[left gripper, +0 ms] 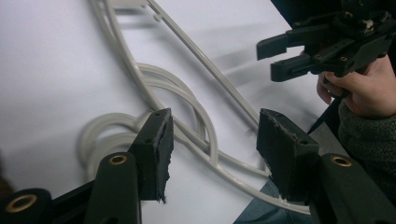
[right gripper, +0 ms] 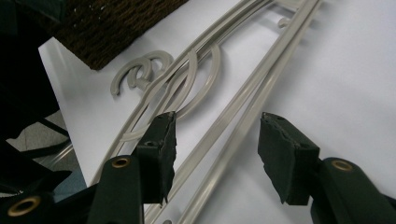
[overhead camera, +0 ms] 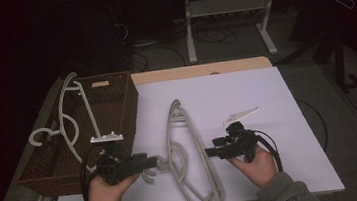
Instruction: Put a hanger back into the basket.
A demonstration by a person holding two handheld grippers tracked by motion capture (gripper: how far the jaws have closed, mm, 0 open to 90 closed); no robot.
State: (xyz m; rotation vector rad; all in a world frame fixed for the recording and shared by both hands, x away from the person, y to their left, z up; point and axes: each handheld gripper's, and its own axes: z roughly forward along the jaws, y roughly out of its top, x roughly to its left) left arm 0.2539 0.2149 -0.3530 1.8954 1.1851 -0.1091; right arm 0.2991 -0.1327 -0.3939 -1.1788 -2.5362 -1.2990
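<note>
White paper covers the table (overhead camera: 266, 96) in a dark room. Grey plastic hangers (overhead camera: 188, 155) lie stacked in the middle of it, with their hooks curling toward the basket. The left gripper (overhead camera: 150, 160) is held just beside the hooks, with its jaws wide apart and nothing between them. The right gripper (overhead camera: 212, 151) is near the hangers' other side, and its jaws are wide apart too. More hangers (overhead camera: 70, 117) lie in the brown woven basket (overhead camera: 127, 106) at the left edge.
</note>
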